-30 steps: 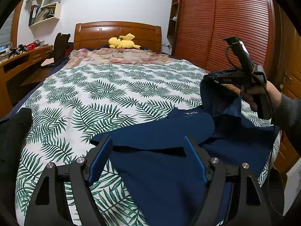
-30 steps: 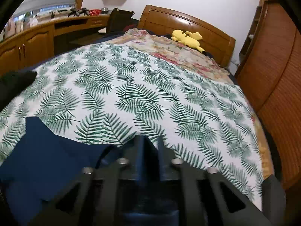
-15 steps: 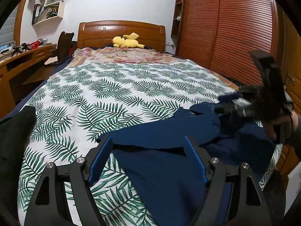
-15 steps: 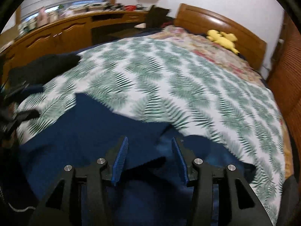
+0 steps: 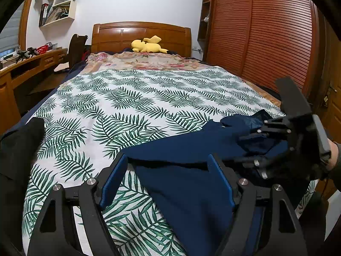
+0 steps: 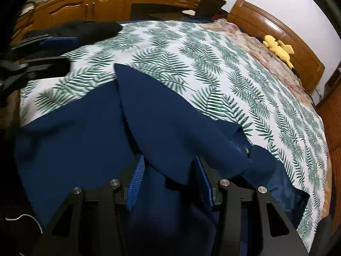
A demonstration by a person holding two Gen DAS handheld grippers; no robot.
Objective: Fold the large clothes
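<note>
Two claws work a navy garment [image 6: 89, 132] spread on the bed [image 5: 132, 106]. Right claw [image 6: 170, 181] is closing around a folded flap lying between its pads (pinch the edge squarely). Left claw [image 5: 168, 179] hovers wide open, empty, just above the cloth.

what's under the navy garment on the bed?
The leaf-print bedspread runs out from beneath the navy garment on the far and left sides. A folded flap of the garment lies on top of it. Anything else beneath is covered.
</note>
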